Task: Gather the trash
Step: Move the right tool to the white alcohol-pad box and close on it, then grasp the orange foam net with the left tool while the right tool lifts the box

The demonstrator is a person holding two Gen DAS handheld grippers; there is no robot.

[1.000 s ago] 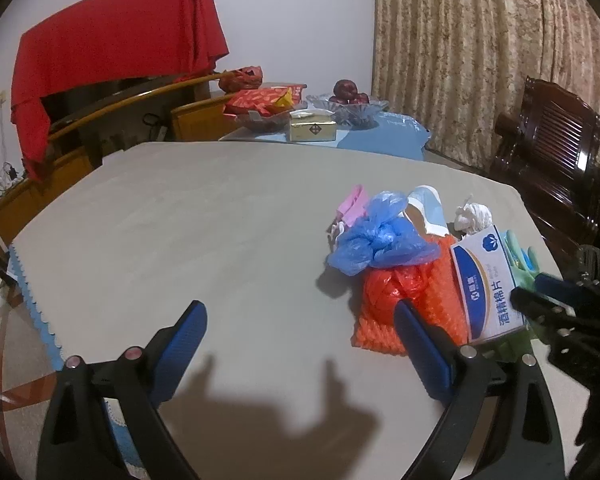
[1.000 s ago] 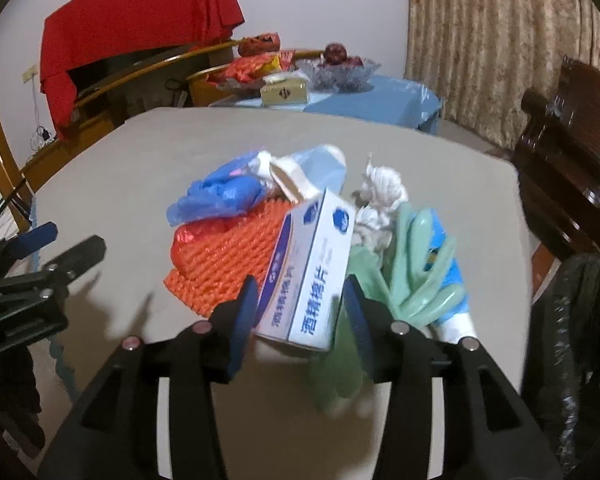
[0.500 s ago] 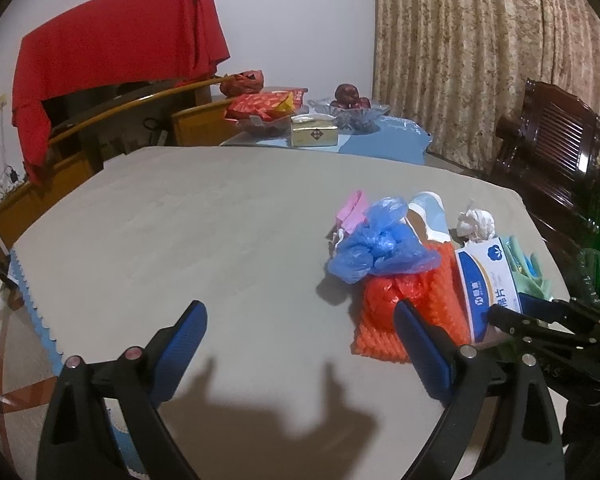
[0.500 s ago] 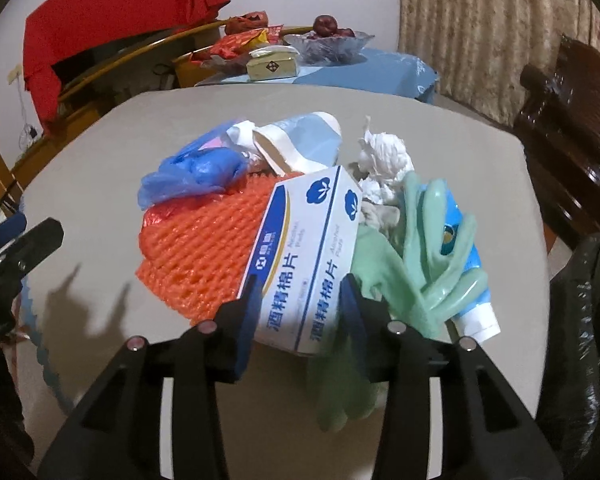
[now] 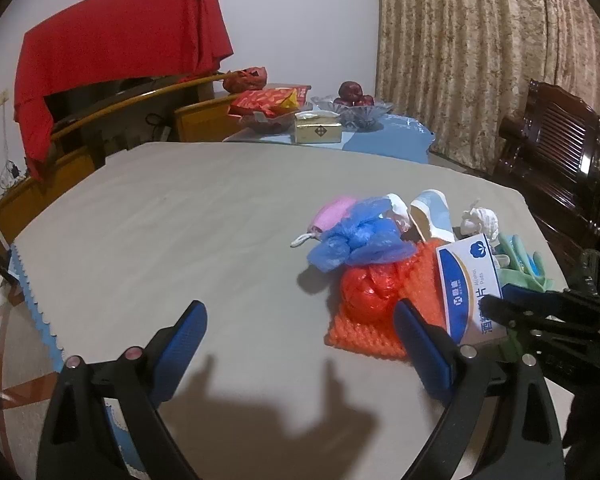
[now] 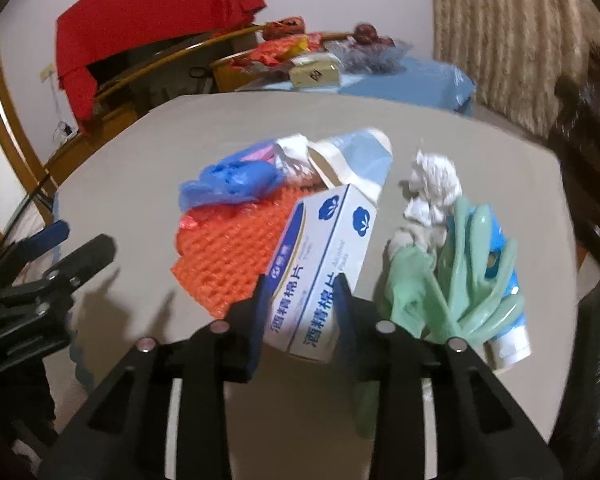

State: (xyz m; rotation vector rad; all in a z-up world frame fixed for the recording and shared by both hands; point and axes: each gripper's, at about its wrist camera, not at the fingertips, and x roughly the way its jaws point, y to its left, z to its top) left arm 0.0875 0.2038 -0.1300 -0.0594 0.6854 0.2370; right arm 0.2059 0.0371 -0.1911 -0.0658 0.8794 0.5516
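Note:
A heap of trash lies on the grey table point(image 5: 180, 220): a white and blue box of cotton pads point(image 6: 324, 248), an orange foam net point(image 6: 224, 256), a blue plastic bag point(image 6: 228, 180), a light blue paper cup point(image 6: 356, 156), a crumpled tissue point(image 6: 436, 188) and green rubber gloves point(image 6: 460, 280). My right gripper point(image 6: 300, 284) has its jaws closing on the near end of the box, with a pad against each side. In the left wrist view the right gripper point(image 5: 500, 300) reaches the box point(image 5: 470, 280) from the right. My left gripper point(image 5: 298, 312) hangs wide open over bare table, left of the heap.
A black bin bag point(image 6: 596, 340) hangs off the table's right edge, next to a dark wooden chair point(image 5: 556, 152). Behind the table a blue-covered side table point(image 5: 384, 136) carries snacks, a gold box and a fruit bowl. A white and blue tube point(image 6: 508, 320) lies under the gloves.
My right gripper has come forward and down over the box, and its jaws have narrowed onto the box's sides. The left gripper has stayed where it was.

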